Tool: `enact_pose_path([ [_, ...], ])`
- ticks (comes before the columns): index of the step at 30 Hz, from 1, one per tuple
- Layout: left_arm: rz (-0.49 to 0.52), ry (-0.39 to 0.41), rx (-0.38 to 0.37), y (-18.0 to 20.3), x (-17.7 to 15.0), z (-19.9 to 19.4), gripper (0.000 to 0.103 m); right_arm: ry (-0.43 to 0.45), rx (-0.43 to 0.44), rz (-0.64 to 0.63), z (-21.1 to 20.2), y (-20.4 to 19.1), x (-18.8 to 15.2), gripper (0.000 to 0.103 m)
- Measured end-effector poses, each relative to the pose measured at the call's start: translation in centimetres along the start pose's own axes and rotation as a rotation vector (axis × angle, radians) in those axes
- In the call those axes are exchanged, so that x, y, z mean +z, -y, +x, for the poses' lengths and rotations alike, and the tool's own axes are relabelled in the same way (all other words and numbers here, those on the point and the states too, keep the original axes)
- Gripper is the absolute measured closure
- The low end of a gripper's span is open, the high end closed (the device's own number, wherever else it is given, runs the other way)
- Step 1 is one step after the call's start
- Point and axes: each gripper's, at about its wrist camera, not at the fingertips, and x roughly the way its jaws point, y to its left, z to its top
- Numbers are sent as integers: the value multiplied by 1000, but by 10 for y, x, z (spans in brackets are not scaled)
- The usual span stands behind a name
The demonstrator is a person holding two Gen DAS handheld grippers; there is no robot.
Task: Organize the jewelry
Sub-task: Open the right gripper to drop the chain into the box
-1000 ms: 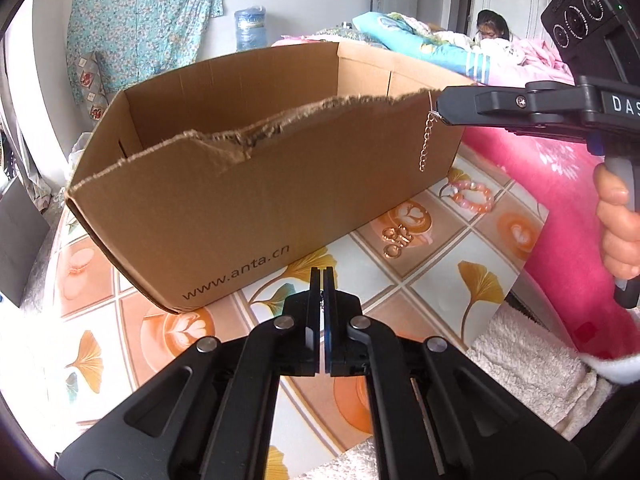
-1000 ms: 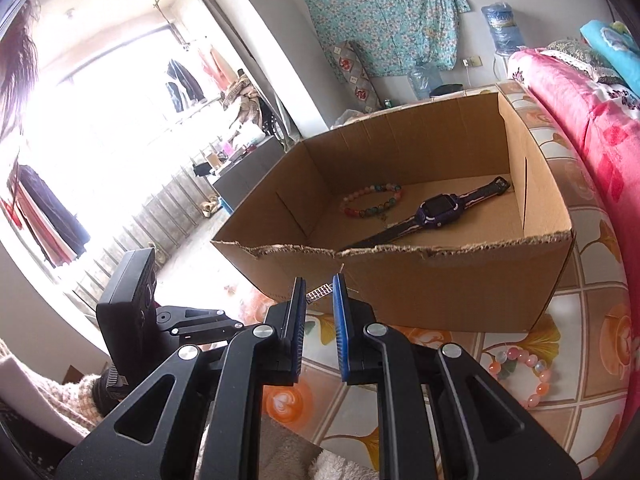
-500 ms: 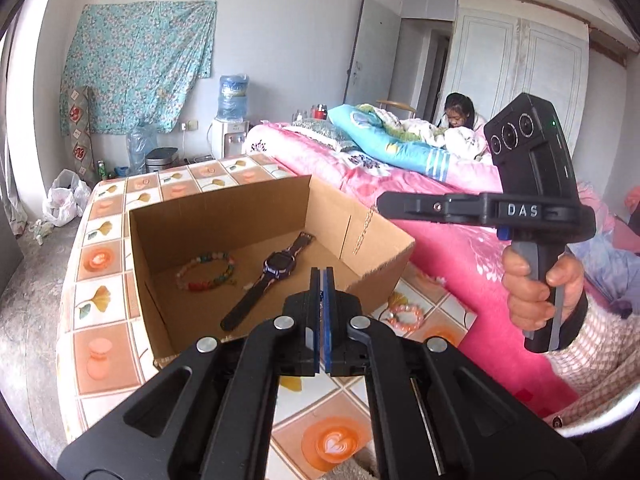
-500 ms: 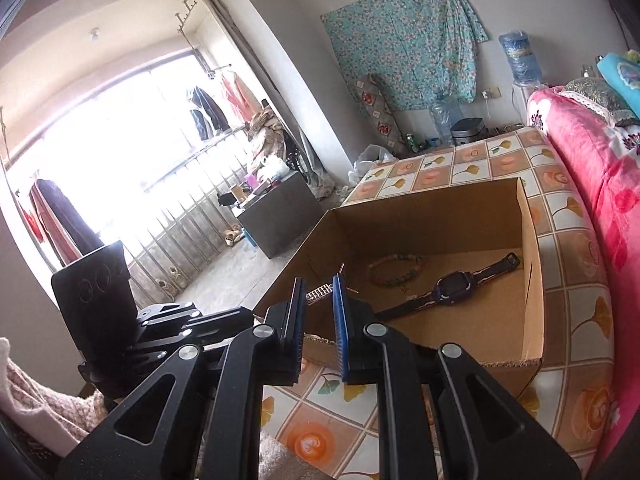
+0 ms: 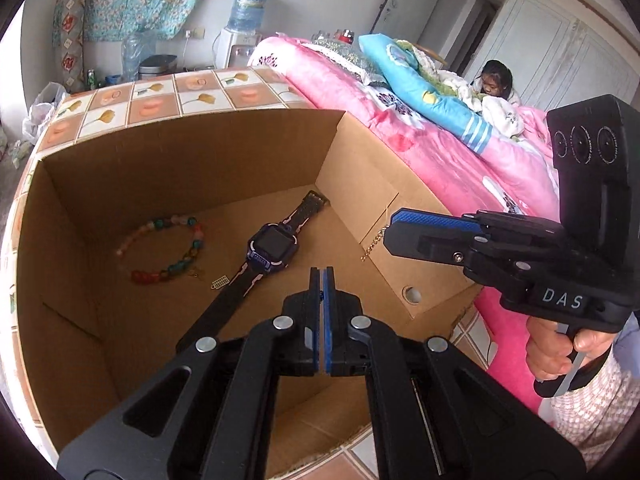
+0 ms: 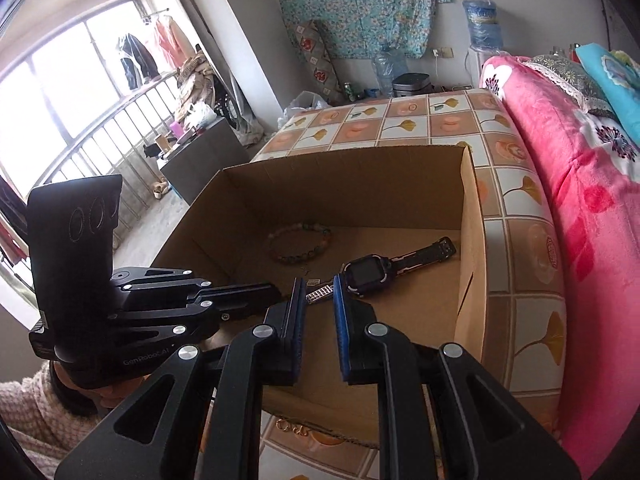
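Observation:
An open cardboard box (image 5: pixel 180 168) (image 6: pixel 344 184) fills both views. On its floor lie a bead bracelet (image 5: pixel 195 240) (image 6: pixel 298 258), a dark purple watch (image 5: pixel 272 246) (image 6: pixel 366 276) and a small charm (image 5: pixel 219 282). My right gripper (image 6: pixel 319 300) (image 5: pixel 390 232) is above the box's right side, shut on a thin chain (image 6: pixel 320 292) whose loose end (image 5: pixel 372 246) dangles inside the box. My left gripper (image 5: pixel 322 280) (image 6: pixel 276 294) hovers over the box's near edge, shut, with nothing visible between its pads.
The box stands on a tile-patterned table (image 6: pixel 440 120). Gold rings (image 6: pixel 292 426) lie on the table in front of the box. A pink bed (image 6: pixel 580 200) borders the table on the right, with a person (image 5: pixel 494 84) on it.
Both grippers have come up from in front of the box's outer wall to above its opening. The chain has travelled with the right gripper. The box's contents have not moved.

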Motion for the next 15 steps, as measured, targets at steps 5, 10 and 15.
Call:
enact_pose_path([
  [5,-25,-27,0,-6,1,16,94,4,-5,21,6,10,5,88],
  [10,-34,-23,11,-10,-2,15,94,24,1,28,4,14,6,87],
  [15,-22,26,30,-7,-5,-3,94,64,13,53,-7,12,2,85],
])
